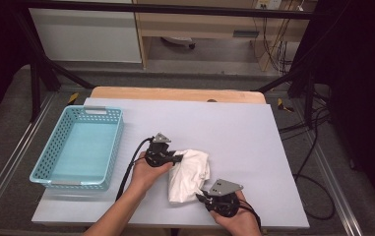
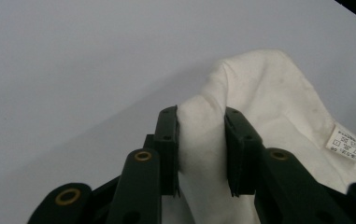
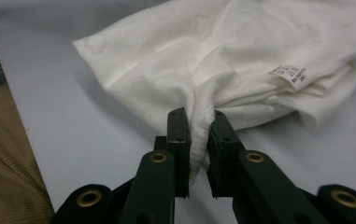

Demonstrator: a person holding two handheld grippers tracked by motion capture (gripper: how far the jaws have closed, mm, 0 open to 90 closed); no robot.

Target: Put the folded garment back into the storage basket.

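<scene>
A crumpled white cloth (image 1: 191,172) lies on the pale table (image 1: 224,123), near its front middle. My left gripper (image 1: 178,158) meets the cloth's upper left edge. In the left gripper view a raised fold of the cloth (image 2: 201,140) fills the gap between the jaws and touches both pads; a small label (image 2: 347,148) shows at the right. My right gripper (image 1: 201,195) sits at the cloth's lower right corner. In the right gripper view its jaws are pinched tight on a rolled hem of the cloth (image 3: 199,135), the rest of which (image 3: 241,46) spreads beyond.
A light blue perforated basket (image 1: 52,181) stands on the table's left side, with nothing in it. Beyond the table's far edge a wooden strip (image 1: 175,93) shows. Cables lie on the floor (image 1: 313,147) to the right.
</scene>
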